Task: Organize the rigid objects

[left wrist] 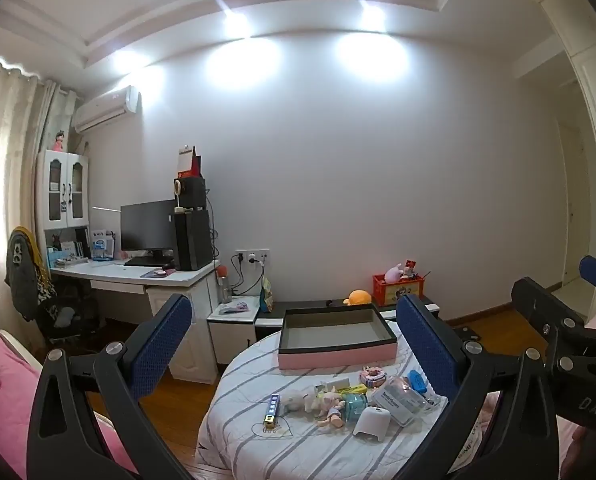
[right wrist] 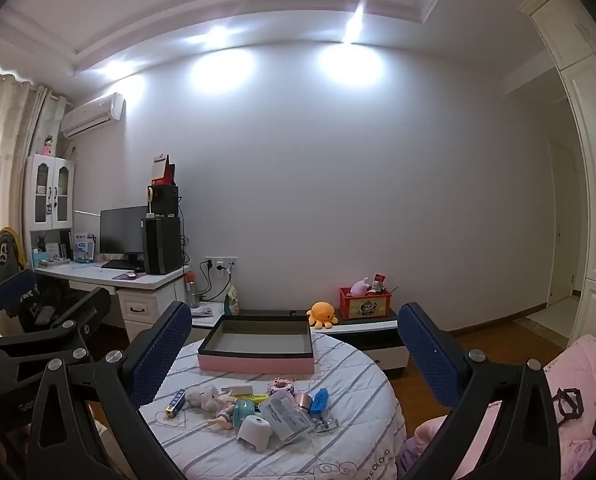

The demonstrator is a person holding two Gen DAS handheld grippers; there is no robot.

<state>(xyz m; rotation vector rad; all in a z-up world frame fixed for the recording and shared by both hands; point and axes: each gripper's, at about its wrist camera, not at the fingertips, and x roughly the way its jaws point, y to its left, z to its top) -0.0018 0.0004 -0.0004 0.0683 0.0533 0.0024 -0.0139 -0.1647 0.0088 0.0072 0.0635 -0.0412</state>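
A pink box with a dark rim (left wrist: 336, 354) (right wrist: 256, 363) lies open on a round table with a striped cloth (left wrist: 257, 444) (right wrist: 362, 440). In front of it lies a cluster of small items: a white curved device (left wrist: 372, 422) (right wrist: 254, 432), a clear dental pack (left wrist: 398, 398) (right wrist: 287, 414), a teal jar (left wrist: 356, 402) (right wrist: 243, 408), a doll (left wrist: 330, 400) (right wrist: 217, 398), a blue strip (left wrist: 271, 410) (right wrist: 175, 402), a blue case (left wrist: 416, 380) (right wrist: 320, 400). My left gripper (left wrist: 298, 340) and right gripper (right wrist: 298, 344) are open, empty, held back from the table.
A desk with a monitor (left wrist: 149, 228) and speakers stands at the back left. A low cabinet behind the table bears an orange plush (right wrist: 322, 314) and a red crate (right wrist: 365, 305). Pink bedding (left wrist: 1, 360) (right wrist: 578, 380) flanks both sides. A doorway opens at the right.
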